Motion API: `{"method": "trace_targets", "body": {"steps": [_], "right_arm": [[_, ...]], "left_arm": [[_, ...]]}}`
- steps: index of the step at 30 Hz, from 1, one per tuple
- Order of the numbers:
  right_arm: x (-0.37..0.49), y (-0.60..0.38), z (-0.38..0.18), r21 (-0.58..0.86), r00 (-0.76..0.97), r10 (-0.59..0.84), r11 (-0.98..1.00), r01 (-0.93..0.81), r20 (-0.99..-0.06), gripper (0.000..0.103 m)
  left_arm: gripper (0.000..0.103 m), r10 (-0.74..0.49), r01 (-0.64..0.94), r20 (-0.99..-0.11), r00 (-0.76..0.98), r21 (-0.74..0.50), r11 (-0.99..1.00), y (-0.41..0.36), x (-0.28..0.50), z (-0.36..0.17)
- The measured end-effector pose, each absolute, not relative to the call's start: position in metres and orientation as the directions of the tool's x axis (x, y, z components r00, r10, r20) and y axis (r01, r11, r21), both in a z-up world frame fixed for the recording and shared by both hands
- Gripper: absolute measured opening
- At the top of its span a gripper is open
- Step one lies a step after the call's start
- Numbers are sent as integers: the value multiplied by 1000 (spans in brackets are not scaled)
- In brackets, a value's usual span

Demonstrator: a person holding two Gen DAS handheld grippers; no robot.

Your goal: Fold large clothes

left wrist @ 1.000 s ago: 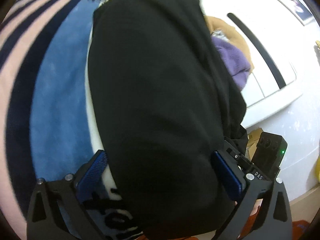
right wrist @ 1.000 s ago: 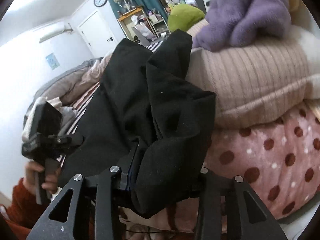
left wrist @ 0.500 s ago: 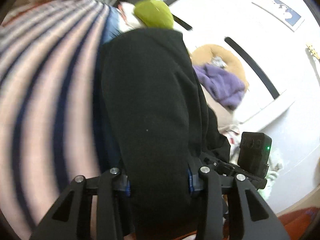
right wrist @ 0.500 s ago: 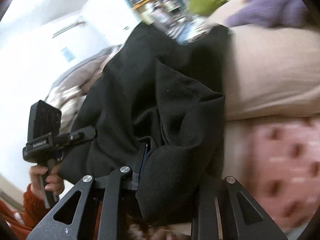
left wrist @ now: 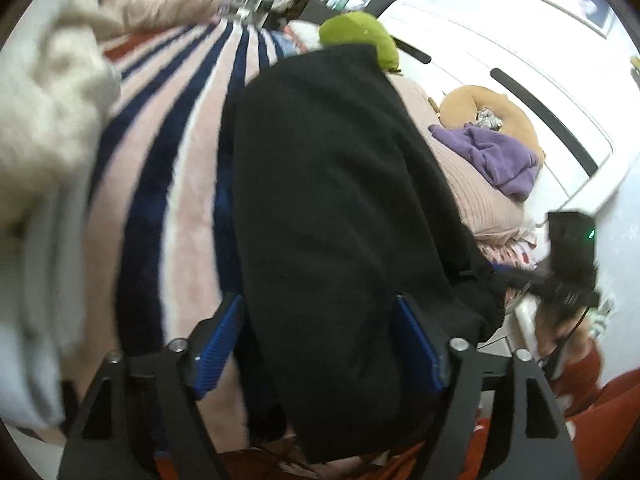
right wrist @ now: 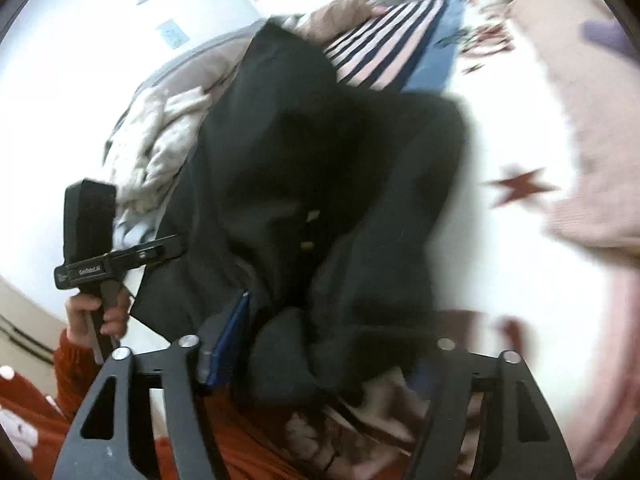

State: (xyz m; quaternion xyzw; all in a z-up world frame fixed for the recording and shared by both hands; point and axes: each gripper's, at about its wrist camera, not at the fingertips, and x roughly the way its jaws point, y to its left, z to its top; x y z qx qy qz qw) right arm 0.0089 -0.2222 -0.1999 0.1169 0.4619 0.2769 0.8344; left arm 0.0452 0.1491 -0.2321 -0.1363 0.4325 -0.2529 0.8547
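Both grippers just opening on the black garment

Your left gripper: jaws wide, black garment btwn pads, running to 12 o'clock over striped blanket. Right gripper: wide too, cloth bunched btwn.

Your bed carries a pink-and-navy striped blanket — on it lie the black garment, a cream throw and a green cushion.

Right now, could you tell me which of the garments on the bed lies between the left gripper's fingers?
The black garment: it runs between the left gripper fingers, while the purple garment lies off by the headboard.
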Motion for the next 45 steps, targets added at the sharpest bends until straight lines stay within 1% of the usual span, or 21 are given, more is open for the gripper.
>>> {"method": "trace_targets", "body": {"steps": [2,5,7,8,10,11,12,14,16,20,22,25,28,29,30,32,34,36,38,41,45], "right_arm": [[12,-233,-176,423,476,549,835,-352,-687,68],[36,-222,-154,471,491,622,783,-407,-610,70],[58,-199,-158,518,428,688,724,-455,-586,75],[76,-181,-171,539,381,698,713,-448,-606,78],[103,-158,-196,576,311,706,703,-417,-636,77],[108,-150,-205,595,287,722,686,-419,-630,64],[111,-143,-209,604,279,734,672,-428,-619,34],[107,-140,-197,591,325,745,662,-461,-582,7],[95,-148,-171,548,390,739,671,-499,-550,4],[70,-182,-145,457,491,659,751,-477,-570,3],[71,-195,-153,432,515,612,790,-435,-600,3],[74,-207,-193,432,492,564,825,-363,-664,3],[81,-191,-230,379,463,502,862,-337,-731,5],[80,-182,-240,324,470,462,880,-347,-753,11],[79,-174,-244,296,474,441,888,-352,-762,18],[76,-171,-240,278,476,431,891,-360,-766,22],[72,-177,-230,274,478,429,891,-361,-766,32],[60,-199,-217,277,518,420,901,-333,-745,58],[47,-223,-206,358,529,472,881,-308,-705,69],[38,-249,-215,542,447,604,794,-275,-659,83],[35,-250,-240,685,366,716,689,-236,-595,86]], "left_arm": [[78,-556,322,-657,509,-453,831,161,43,-228],[79,-562,310,-643,520,-471,826,168,42,-227],[79,-554,293,-644,528,-474,830,170,39,-229],[79,-555,289,-642,529,-478,829,168,37,-229],[79,-558,278,-639,530,-491,826,168,33,-231],[79,-557,272,-639,531,-494,826,169,31,-232],[79,-555,269,-640,531,-494,827,168,32,-231],[79,-556,270,-637,534,-495,826,166,31,-227],[82,-577,291,-620,532,-506,812,163,32,-222],[87,-612,344,-607,507,-509,789,146,38,-218],[92,-648,375,-594,477,-529,761,131,45,-220],[93,-667,380,-603,438,-548,745,117,55,-229],[94,-596,338,-683,423,-491,803,109,62,-247],[95,-583,325,-697,417,-485,812,110,63,-253],[96,-586,315,-696,414,-495,810,113,63,-256],[96,-614,278,-676,407,-549,788,125,61,-262],[96,-604,264,-680,415,-546,795,131,58,-261],[96,-589,276,-686,427,-521,808,133,54,-256],[96,-591,291,-691,415,-515,806,133,54,-255],[96,-609,290,-686,399,-535,793,132,57,-257],[96,-629,281,-671,392,-564,776,135,60,-262]]}}
